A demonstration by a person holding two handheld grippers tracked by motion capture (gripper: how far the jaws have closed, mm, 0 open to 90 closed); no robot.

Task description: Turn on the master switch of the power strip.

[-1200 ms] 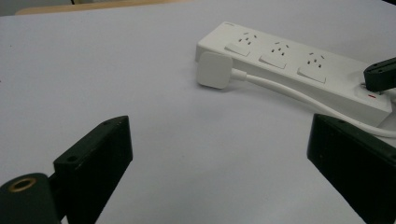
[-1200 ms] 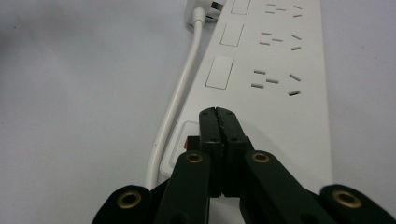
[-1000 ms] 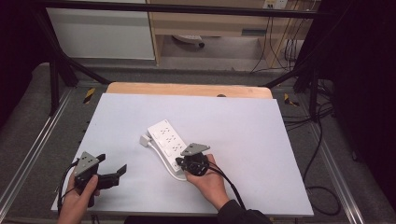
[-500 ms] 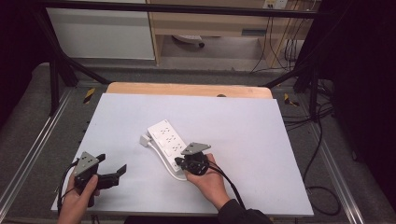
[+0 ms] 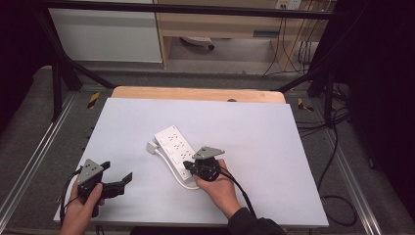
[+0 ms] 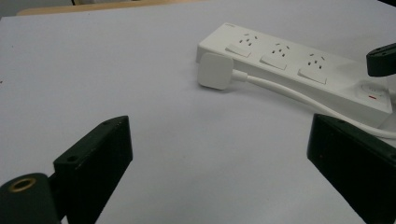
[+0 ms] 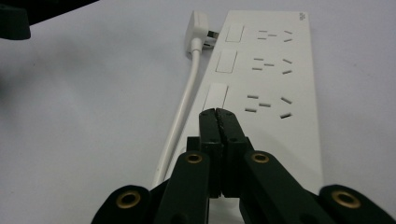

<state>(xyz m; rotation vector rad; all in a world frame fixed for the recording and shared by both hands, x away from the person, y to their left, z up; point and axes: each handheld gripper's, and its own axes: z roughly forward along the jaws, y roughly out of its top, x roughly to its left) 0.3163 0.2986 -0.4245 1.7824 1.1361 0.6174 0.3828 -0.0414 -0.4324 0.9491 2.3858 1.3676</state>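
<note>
A white power strip [image 5: 172, 142] [image 6: 289, 63] [image 7: 285, 79] lies at an angle in the middle of the pale table [image 5: 254, 132]. Its white plug [image 5: 151, 147] [image 6: 214, 71] [image 7: 198, 25] rests against the far end, and its cable [image 6: 285, 91] [image 7: 184, 105] runs along the strip's side. My right gripper [image 5: 188, 168] [image 7: 218, 114] is shut with nothing in it. Its tips sit over the nearest rocker switch [image 7: 215, 95]; whether they touch it I cannot tell. Near the table's front left, my left gripper [image 5: 117, 171] [image 6: 219, 133] stands open, apart from the strip and facing it.
A wooden strip [image 5: 195, 93] borders the table's far edge. Metal rails [image 5: 34, 161] run along both sides. Black cables [image 5: 333, 196] lie on the floor to the right. A white cabinet [image 5: 103, 34] stands behind.
</note>
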